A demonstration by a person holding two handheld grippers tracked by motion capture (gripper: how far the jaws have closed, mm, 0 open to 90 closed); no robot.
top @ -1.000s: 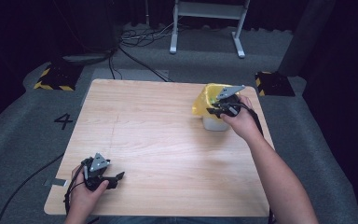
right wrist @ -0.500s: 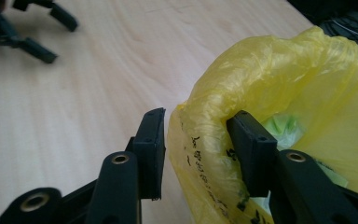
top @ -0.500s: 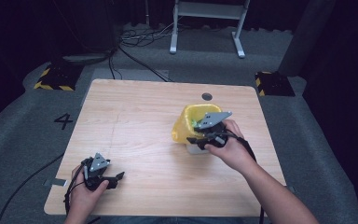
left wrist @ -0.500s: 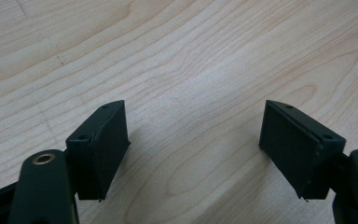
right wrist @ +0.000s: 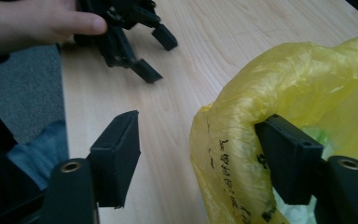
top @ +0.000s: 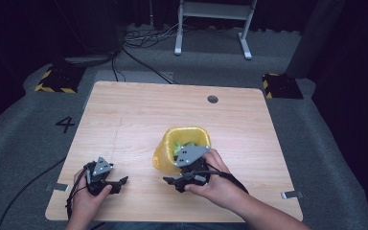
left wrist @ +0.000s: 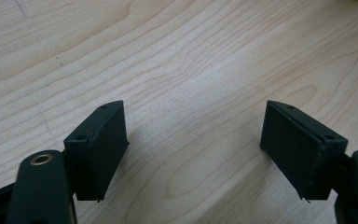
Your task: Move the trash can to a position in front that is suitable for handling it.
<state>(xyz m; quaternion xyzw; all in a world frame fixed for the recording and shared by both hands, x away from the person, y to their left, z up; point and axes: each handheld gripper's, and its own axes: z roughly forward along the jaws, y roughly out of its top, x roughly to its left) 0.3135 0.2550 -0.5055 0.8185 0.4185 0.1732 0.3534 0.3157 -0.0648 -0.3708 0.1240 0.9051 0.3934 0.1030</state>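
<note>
Bin (top: 184, 143) has shifted from the worktop's far right corner to near the middle of the near edge, right tongs (top: 171, 181) with it. Their jaws have just been opening: one sits inside the yellow liner (right wrist: 261, 154), the other outside, rim between them, neither clearly pressing. Left tongs (top: 120, 182) rest at the near left corner of the worktop (top: 139, 110), jaws spread over bare wood, nothing between.
</note>
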